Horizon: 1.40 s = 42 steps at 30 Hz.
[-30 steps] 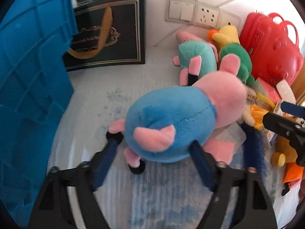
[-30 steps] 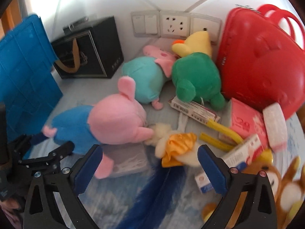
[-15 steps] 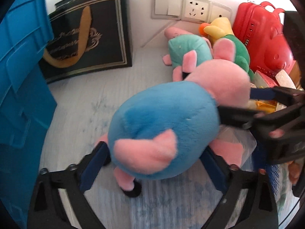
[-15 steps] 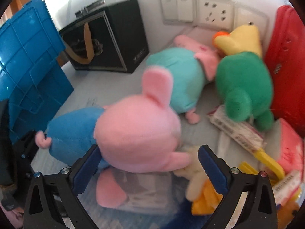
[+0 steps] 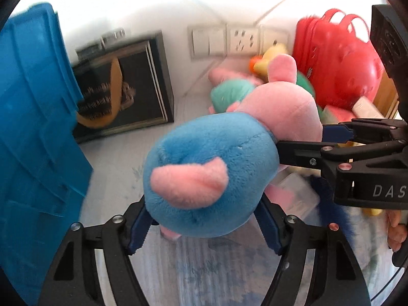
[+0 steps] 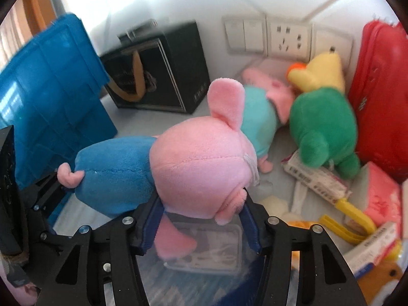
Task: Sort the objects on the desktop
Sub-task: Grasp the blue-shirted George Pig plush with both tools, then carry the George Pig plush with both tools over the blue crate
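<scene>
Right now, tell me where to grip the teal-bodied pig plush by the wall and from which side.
Grip the teal-bodied pig plush across its rounded teal belly, coming from above on the open black box side. Its pink head is tucked against the green plush, so that side looks crowded; the belly is the widest soft part exposed.

Fuzzy plush pig toy (image 5: pixel 211 168), glossy red plastic case (image 5: pixel 339 68), ribbed blue plastic crate (image 6: pixel 53 97), matt black box (image 6: pixel 163 76)

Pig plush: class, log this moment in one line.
left hand-held gripper: closing on pig plush body | right hand-held gripper: closing on head
</scene>
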Each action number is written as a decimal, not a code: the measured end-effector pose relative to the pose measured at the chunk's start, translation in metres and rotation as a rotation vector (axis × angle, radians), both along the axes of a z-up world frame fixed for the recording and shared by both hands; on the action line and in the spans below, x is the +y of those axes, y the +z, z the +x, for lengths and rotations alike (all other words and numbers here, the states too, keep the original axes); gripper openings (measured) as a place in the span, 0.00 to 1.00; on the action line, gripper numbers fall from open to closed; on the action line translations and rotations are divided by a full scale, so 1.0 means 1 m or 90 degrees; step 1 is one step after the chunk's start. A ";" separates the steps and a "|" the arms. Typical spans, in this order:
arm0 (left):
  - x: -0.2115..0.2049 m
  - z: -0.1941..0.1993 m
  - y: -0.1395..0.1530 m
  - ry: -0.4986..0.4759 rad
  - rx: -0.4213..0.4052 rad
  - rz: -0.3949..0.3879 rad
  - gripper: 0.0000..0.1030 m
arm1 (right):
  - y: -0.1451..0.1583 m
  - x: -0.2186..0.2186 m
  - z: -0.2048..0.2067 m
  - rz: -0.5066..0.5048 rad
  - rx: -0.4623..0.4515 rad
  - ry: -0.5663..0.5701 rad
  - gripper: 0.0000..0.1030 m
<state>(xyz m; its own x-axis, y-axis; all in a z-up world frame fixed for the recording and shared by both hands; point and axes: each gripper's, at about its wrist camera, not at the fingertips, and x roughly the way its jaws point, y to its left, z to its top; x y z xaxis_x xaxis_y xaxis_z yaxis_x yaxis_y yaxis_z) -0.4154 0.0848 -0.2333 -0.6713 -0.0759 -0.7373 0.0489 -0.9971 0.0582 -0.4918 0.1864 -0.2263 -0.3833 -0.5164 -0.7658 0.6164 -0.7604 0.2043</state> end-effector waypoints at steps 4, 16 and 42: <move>0.012 0.030 0.044 -0.004 0.052 -0.009 0.71 | 0.043 0.015 0.026 -0.019 0.041 -0.001 0.54; 0.016 0.156 0.174 0.040 0.194 -0.042 0.71 | 0.188 0.024 0.152 -0.066 0.185 0.034 0.54; -0.183 0.354 0.277 0.187 0.231 -0.082 0.72 | 0.282 -0.185 0.352 -0.147 0.255 0.180 0.56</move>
